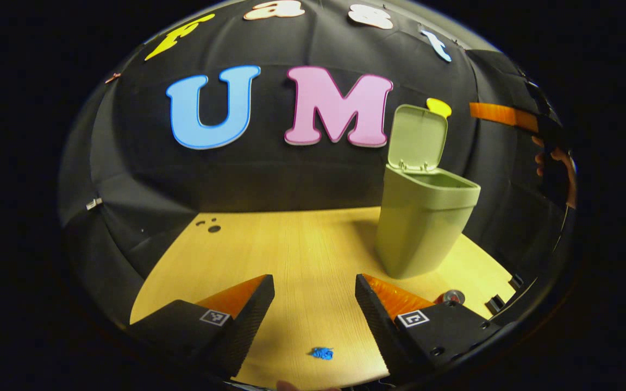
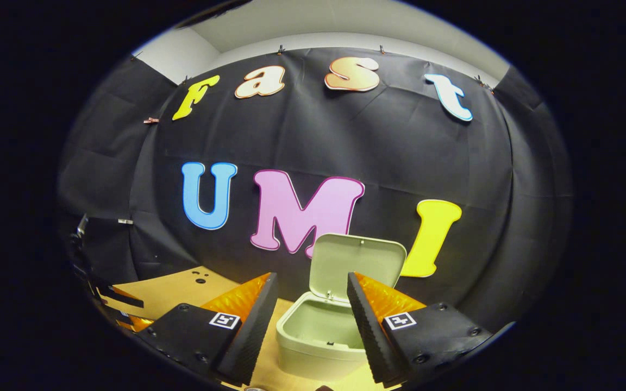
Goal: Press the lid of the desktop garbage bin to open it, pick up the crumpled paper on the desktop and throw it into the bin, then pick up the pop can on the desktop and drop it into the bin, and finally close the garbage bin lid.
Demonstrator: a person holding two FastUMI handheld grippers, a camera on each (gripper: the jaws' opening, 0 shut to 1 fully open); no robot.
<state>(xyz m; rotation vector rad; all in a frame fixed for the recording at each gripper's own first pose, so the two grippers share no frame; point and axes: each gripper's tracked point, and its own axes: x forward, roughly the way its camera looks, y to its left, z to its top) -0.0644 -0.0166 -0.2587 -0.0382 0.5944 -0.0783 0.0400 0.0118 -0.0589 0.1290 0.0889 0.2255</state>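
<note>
Bin (image 1: pixel 424 217) stands open on the wood desktop (image 1: pixel 302 255) in left gripper view, lid (image 1: pixel 418 138) tipped up at its back. Left gripper (image 1: pixel 314 296) w/ fingers apart, empty, near bin's left front. Blue crumpled paper (image 1: pixel 322 353) on desktop between the fingers, well before bin; can top (image 1: pixel 450 297) just before bin's base.

Right gripper view: right gripper (image 2: pixel 312 304) fingers apart, empty, above the open bin (image 2: pixel 321 336), looking into its hollow; lid (image 2: pixel 357 260) upright behind.

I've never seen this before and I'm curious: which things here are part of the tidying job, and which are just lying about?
Job: green bin, its lid standing open; small blue crumpled scrap, probably the paper; red-and-silver round thing, probably the can.
Just there: dark holes in the wooden table; metal clip on the cloth wall.
</note>
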